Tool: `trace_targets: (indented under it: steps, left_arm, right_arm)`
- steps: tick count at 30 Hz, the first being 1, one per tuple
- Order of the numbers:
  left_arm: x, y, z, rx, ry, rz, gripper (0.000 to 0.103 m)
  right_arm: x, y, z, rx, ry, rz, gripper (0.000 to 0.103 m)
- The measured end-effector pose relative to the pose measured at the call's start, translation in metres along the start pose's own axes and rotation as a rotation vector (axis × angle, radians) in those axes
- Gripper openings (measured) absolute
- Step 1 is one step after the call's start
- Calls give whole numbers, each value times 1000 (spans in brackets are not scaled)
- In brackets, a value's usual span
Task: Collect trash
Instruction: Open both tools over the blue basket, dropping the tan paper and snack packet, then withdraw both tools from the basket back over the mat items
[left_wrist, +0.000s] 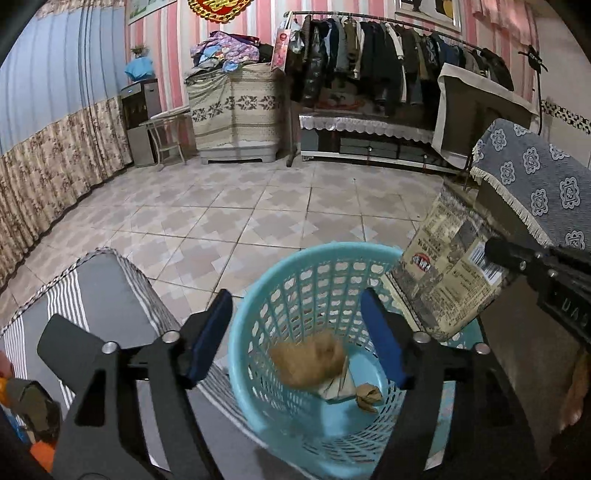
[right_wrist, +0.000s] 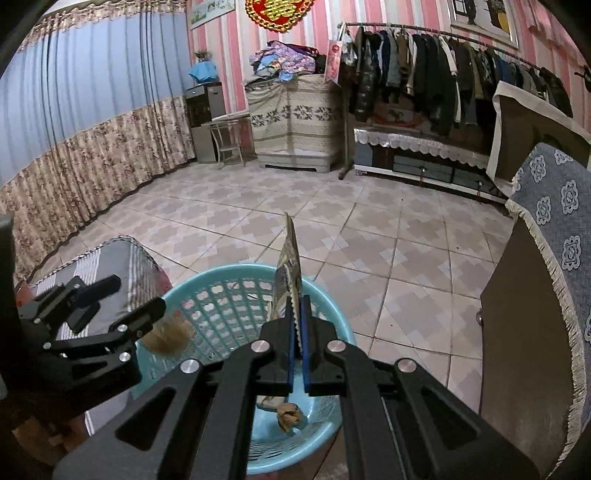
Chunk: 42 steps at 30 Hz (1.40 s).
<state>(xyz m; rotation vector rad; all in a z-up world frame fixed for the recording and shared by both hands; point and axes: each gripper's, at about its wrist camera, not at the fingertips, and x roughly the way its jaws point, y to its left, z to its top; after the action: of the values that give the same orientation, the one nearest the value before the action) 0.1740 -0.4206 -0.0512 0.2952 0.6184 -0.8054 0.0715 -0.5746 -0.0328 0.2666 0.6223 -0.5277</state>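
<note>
Wrapper: your right gripper clamped the flat printed wrapper by its lower edge, long axis rising up and away over the basket.
Left gripper: your left gripper stood wide, pads touching nothing; a blurred tan wad hung between them inside the blue basket.
Basket: a crumpled brown scrap and pale paper lay on its floor.
Surroundings: the striped cushion sat just beside the basket.

Tan lump over blue basket motion-blurred, basket's near rim cut off, wrapper print unreadable

One blue basket, two tongs, one printed wrapper, one brown wad.
</note>
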Motion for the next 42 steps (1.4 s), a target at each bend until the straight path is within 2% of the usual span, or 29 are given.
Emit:
trace_targets:
  steps: [4, 12, 17, 23, 24, 25, 26, 27, 30, 32, 34, 39, 42]
  left_arm:
    - [-2, 13, 5, -17, -19, 32, 84]
    - [-26, 44, 8, -43, -45, 84, 94]
    - [-48, 64, 6, -64, -68, 104, 96]
    - [-64, 83, -2, -93, -76, 125, 97]
    - [-65, 84, -2, -96, -75, 126, 97]
    - [-67, 86, -5, -101, -74, 129, 97]
    - [-68, 88, -6, -105, -72, 131, 97]
    - [-68, 89, -7, -106, -71, 132, 97]
    - [-69, 94, -12, -116, -61, 138, 97]
    - [-70, 98, -15, -122, -58, 140, 97]
    - [-73, 102, -18, -129, -59, 142, 97]
    - [-82, 111, -23, -134, -62, 150, 97]
    - [-91, 116, -26, -135, -65, 157, 97]
  right_arm:
    - [4, -1, -12, 9, 16, -5, 3]
    - [17, 20, -21, 6, 47, 20, 3]
    - [30, 39, -23, -15, 81, 30, 4]
    - [46, 52, -25, -50, 133, -4, 6]
    - [47, 52, -26, -48, 138, -7, 11]
    - [49, 50, -27, -44, 141, -11, 32]
    - [49, 50, -29, -39, 134, -15, 60]
    - [49, 50, -31, -43, 125, -25, 65]
    - [54, 51, -34, -55, 145, -43, 66]
    - [53, 52, -34, -54, 144, -46, 77]
    - [48, 55, -33, -65, 125, -66, 85]
    - [28, 58, -29, -64, 63, -94, 88]
    - [10, 65, -26, -57, 4, -103, 95]
